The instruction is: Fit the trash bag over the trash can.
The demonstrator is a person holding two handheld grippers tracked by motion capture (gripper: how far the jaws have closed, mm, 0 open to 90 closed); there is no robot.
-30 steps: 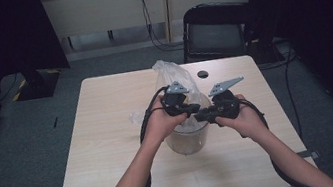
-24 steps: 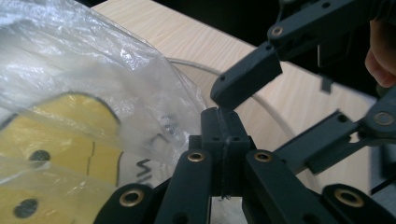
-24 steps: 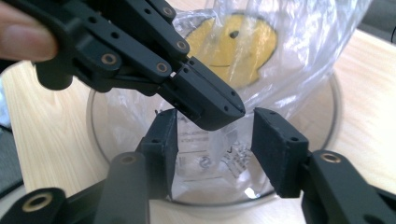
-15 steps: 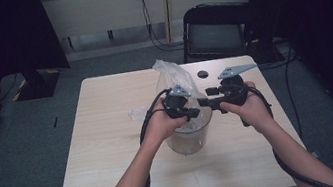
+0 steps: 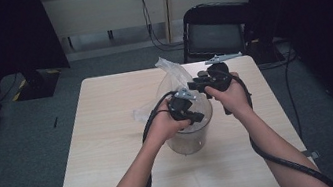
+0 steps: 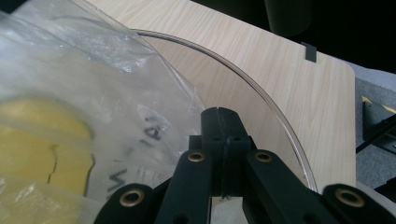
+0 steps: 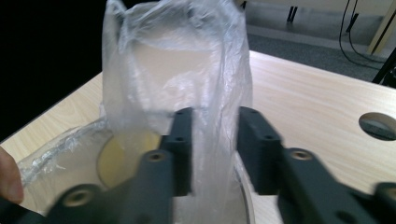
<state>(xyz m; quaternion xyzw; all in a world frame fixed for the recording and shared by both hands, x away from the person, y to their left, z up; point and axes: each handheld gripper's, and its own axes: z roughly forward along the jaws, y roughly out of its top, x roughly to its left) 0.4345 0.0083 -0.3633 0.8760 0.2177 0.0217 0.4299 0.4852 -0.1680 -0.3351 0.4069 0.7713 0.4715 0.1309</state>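
Left tool (image 5: 197, 117), black and hard-edged, sits at about 7 o'clock of a clear round jar (image 5: 189, 138) near the middle of the surface (image 5: 105, 133). In the left gripper view its two jaws are pressed flat together with nothing visible between them, their tips (image 6: 222, 122) poised inside the jar's thin curved glass-like rim (image 6: 261, 95). Just beside them, at 9 o'clock, crinkled clear plastic bag (image 6: 93, 102) lies against the jaws; through the film show pale yellow rounded pieces (image 6: 37, 144) and blurred dark printed letters.

From the high view the bag (image 5: 174, 74) rises out of the jar as a rumpled, glossy peak leaning toward 11 o'clock. A thick black cable loops from the left hand (image 5: 162, 124) down along the forearm.

Right tool (image 5: 193, 87) is held at about 1 o'clock of the jar, a grey three-cornered plate on its top. In the right gripper view its jaws stand apart on either side of the upright, wrinkled neck of the bag (image 7: 187, 60), the film hanging between the fingers (image 7: 183, 140); whether they touch it cannot be told.

The surface is smooth light wood grain with rounded corners and a dark round hole (image 7: 377, 125) at 3 o'clock. A black chair (image 5: 215, 27) stands beyond the far edge on grey carpet.
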